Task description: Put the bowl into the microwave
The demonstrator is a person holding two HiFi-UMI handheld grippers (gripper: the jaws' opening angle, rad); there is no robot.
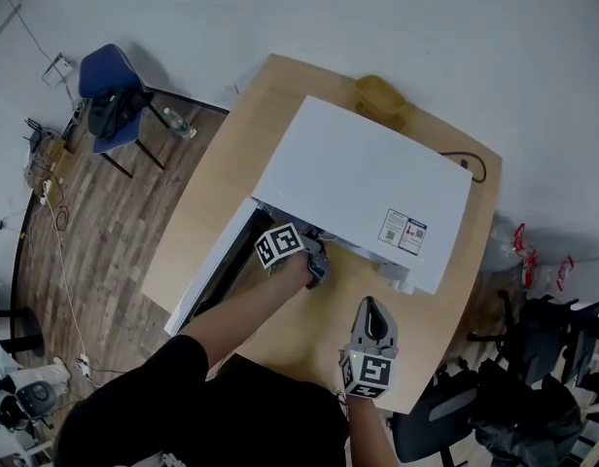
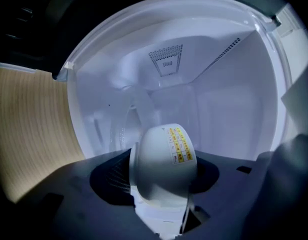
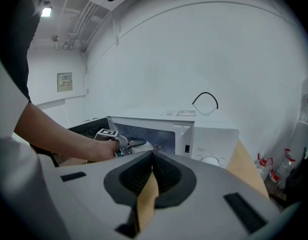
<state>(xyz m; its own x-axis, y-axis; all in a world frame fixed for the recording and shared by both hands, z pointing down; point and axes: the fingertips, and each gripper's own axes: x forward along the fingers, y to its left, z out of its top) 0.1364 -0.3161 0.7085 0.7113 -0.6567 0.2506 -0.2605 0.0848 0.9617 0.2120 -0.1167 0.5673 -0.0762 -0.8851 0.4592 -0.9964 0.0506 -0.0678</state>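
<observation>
Wooden counter [image 1: 231, 212] carries a white microwave [image 1: 368, 178], its door [image 1: 204, 272] swung open toward the left of the frame. Nearest the person, at lower centre of the head view, the right tool [image 1: 374, 311] hangs over bare wood with its jaws pressed together on nothing. Further in, the left tool [image 1: 315, 261] sits at the microwave mouth, pinching a white bowl [image 2: 161, 161] that fills the lower centre of its own view. The bowl is tipped on edge, rounded outside toward the camera, with a yellow sticker [image 2: 180, 146] on its wall. It is in the opening and not set down. Beyond it lies the pale cavity [image 2: 229, 114], with a vent grille [image 2: 166, 60] at upper centre.

Assessment: the bowl appears rigid, smooth and glossy, probably light but liable to chip. Material cannot be confirmed. The slick wall offers little friction, so the hold belongs across the rim, one pad inside and one outside. Held tipped, it may swivel in the pads. It should be levelled low over the cavity floor before letting go.
</observation>
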